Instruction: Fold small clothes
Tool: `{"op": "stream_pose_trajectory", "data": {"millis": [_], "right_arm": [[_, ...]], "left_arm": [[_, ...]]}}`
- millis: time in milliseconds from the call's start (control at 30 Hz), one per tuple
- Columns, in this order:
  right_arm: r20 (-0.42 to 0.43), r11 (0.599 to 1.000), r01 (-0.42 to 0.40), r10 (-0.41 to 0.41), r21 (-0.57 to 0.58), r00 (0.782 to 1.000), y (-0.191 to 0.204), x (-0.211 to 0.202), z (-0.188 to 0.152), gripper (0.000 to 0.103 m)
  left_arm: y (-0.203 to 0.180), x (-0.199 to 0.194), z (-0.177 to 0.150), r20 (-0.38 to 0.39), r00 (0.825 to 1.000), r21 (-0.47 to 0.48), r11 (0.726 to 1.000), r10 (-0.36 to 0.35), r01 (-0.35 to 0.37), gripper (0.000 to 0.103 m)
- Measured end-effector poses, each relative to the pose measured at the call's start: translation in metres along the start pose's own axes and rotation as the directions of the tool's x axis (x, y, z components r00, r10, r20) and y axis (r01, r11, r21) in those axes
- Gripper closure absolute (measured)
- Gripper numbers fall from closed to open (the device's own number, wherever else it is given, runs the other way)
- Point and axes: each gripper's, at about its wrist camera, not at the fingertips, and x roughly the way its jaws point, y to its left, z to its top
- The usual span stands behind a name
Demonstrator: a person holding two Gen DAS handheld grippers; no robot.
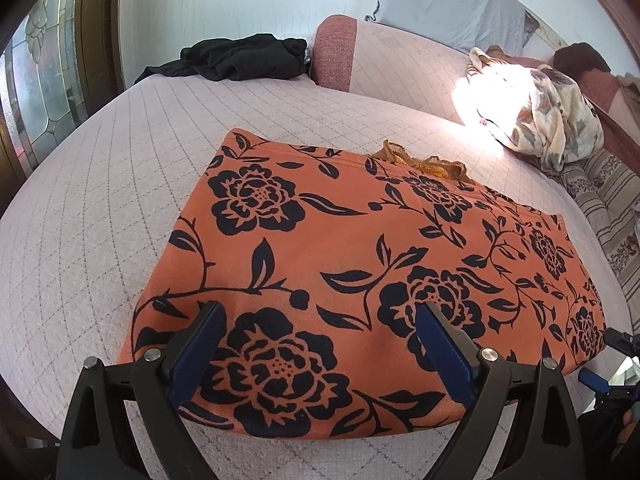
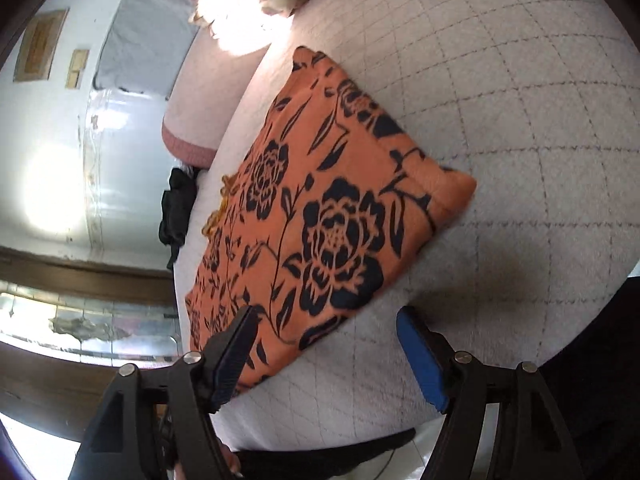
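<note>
Folded orange floral garment (image 1: 360, 264) on quilted bed (image 1: 100, 208) — both grippers open-fingered, empty.

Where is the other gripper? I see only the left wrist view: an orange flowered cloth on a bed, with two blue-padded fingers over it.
Observer: The right gripper hangs over a near edge of the orange cloth, jaws wide open, nothing between them.
Visitor: Does it touch the cloth?
Observer: One finger is over the cloth's edge and the other over the bare bedcover. I cannot tell whether they touch.
Visitor: Anything else I am missing?
Observer: Two framed pictures hang on the white wall beyond the bed.
</note>
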Motion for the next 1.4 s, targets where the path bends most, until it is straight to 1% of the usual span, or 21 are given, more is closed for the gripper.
{"op": "stream_pose_trajectory", "data": {"millis": [133, 400, 567, 700, 800, 900, 967, 1167, 1233, 1333, 1400], "right_arm": [[0.045, 0.999, -0.012, 0.010, 0.033, 0.999, 0.003, 0.005, 0.013, 0.027], [0.114, 0.996, -0.038, 0.029, 0.081, 0.993, 0.003, 0.011, 0.029, 0.027], [0.123, 1.000, 0.007, -0.008, 0.015, 0.992, 0.012, 0.011, 0.038, 0.029], [0.128, 1.000, 0.007, -0.006, -0.010, 0.992, 0.013, 0.014, 0.041, 0.030], [0.130, 1.000, -0.006, 0.009, -0.024, 0.992, 0.011, 0.015, 0.042, 0.029], [0.140, 0.999, -0.037, 0.038, -0.009, 0.989, 0.005, 0.015, 0.042, 0.029], [0.140, 0.999, -0.047, 0.048, -0.006, 0.989, 0.003, 0.014, 0.043, 0.029], [0.139, 0.998, -0.059, 0.059, -0.010, 0.989, 0.002, 0.013, 0.044, 0.029], [0.142, 0.999, -0.042, 0.045, -0.024, 0.989, 0.004, 0.012, 0.043, 0.032], [0.145, 0.999, -0.030, 0.034, -0.028, 0.989, 0.006, 0.010, 0.042, 0.032], [0.158, 0.999, -0.025, 0.028, -0.020, 0.987, 0.005, 0.008, 0.042, 0.032]], "left_arm": [[0.000, 0.004, 0.002, -0.008, 1.000, -0.009, 1.000, -0.007, 0.007, 0.008], [-0.011, 0.003, 0.006, 0.025, 1.000, 0.009, 1.000, -0.013, 0.013, 0.008], [-0.025, 0.014, 0.000, -0.009, 1.000, 0.059, 0.998, 0.004, -0.003, 0.008], [-0.029, 0.015, -0.002, -0.006, 1.000, 0.075, 0.997, 0.028, -0.027, 0.008], [-0.033, 0.015, -0.002, -0.006, 0.999, 0.081, 0.996, 0.034, -0.033, 0.008], [-0.039, 0.015, -0.004, 0.000, 0.999, 0.111, 0.993, 0.037, -0.037, 0.008], [-0.041, 0.017, -0.006, -0.009, 0.999, 0.126, 0.991, 0.043, -0.042, 0.008], [-0.040, 0.015, -0.005, -0.012, 0.999, 0.117, 0.992, 0.052, -0.050, 0.008], [-0.042, 0.007, -0.001, 0.010, 0.999, 0.113, 0.992, 0.049, -0.050, 0.008], [-0.049, -0.007, 0.007, 0.065, 0.998, 0.120, 0.992, 0.020, -0.028, 0.008], [-0.054, -0.005, 0.009, 0.067, 0.998, 0.134, 0.991, 0.018, -0.027, 0.008]]}}
